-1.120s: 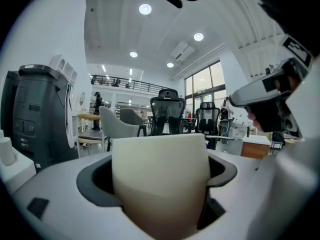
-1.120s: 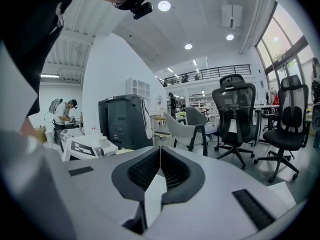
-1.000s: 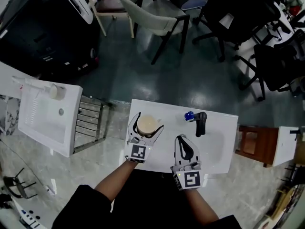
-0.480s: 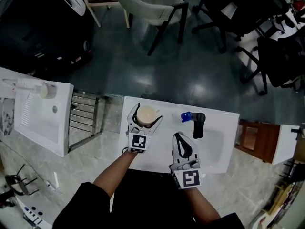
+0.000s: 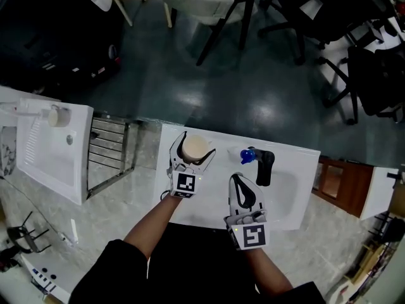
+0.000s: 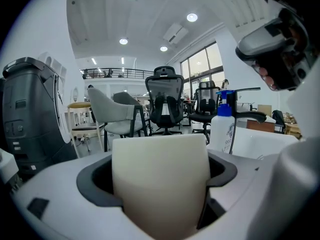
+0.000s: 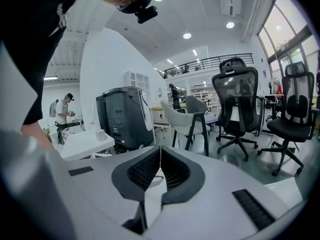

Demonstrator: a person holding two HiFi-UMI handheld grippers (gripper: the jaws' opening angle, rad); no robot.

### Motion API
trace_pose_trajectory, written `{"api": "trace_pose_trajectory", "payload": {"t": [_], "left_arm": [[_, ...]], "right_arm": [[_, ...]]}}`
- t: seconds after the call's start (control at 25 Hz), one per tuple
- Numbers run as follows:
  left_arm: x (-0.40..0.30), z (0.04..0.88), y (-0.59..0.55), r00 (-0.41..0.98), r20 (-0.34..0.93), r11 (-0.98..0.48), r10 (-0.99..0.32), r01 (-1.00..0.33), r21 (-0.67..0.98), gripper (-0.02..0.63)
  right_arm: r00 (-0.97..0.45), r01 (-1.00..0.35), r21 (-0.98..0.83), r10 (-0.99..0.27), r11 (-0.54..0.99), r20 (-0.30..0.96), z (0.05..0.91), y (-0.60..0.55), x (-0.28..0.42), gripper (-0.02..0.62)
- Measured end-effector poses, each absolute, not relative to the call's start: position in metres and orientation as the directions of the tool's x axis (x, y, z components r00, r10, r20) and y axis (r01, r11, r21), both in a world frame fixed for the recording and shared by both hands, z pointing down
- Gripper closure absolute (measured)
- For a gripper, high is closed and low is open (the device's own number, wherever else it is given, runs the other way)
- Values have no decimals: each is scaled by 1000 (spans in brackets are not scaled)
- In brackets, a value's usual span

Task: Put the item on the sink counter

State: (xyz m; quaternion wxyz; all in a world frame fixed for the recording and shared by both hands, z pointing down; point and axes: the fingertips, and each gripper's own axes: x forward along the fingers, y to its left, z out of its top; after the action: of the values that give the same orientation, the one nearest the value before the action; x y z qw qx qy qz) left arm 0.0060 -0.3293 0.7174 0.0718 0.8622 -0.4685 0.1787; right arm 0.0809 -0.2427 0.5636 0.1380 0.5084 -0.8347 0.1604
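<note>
A cream cup (image 5: pixel 195 147) sits between the jaws of my left gripper (image 5: pixel 197 144), which is shut on it over the far left part of the white sink counter (image 5: pixel 212 202). The left gripper view shows the cup (image 6: pixel 160 179) filling the gap between the jaws; I cannot tell whether its base touches the counter. My right gripper (image 5: pixel 238 180) hovers over the counter's near middle, shut with nothing in it (image 7: pixel 160 170). The two grippers are apart.
A black faucet (image 5: pixel 263 164) and a blue-capped bottle (image 5: pixel 246 156) stand at the counter's far right, beside the basin (image 5: pixel 285 192). A second white sink (image 5: pixel 47 154) with a cup (image 5: pixel 58 116) lies to the left past a metal rack (image 5: pixel 109 154). Chairs (image 5: pixel 202 2) stand beyond.
My left gripper has carried the cup a little farther from me, toward the counter's far edge. The right gripper has hardly moved. The head view has shifted slightly.
</note>
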Motion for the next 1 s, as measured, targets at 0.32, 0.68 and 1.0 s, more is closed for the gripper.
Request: {"api": "trace_pose_trajectory", "payload": {"t": [0.32, 0.68, 1.0], "left_arm": [[6, 724, -339, 498, 384, -542, -778, -841, -7, 130], [5, 731, -330, 511, 398, -565, -762, -825, -22, 130], [0, 739, -326, 507, 431, -570, -746, -821, -21, 130]], "right_arm": [[-427, -903, -141, -819, 405, 383, 567, -250, 86, 563], [-435, -900, -155, -802, 408, 409, 571, -247, 84, 563], [-440, -896, -143, -797, 420, 413, 568, -246, 78, 563]]}}
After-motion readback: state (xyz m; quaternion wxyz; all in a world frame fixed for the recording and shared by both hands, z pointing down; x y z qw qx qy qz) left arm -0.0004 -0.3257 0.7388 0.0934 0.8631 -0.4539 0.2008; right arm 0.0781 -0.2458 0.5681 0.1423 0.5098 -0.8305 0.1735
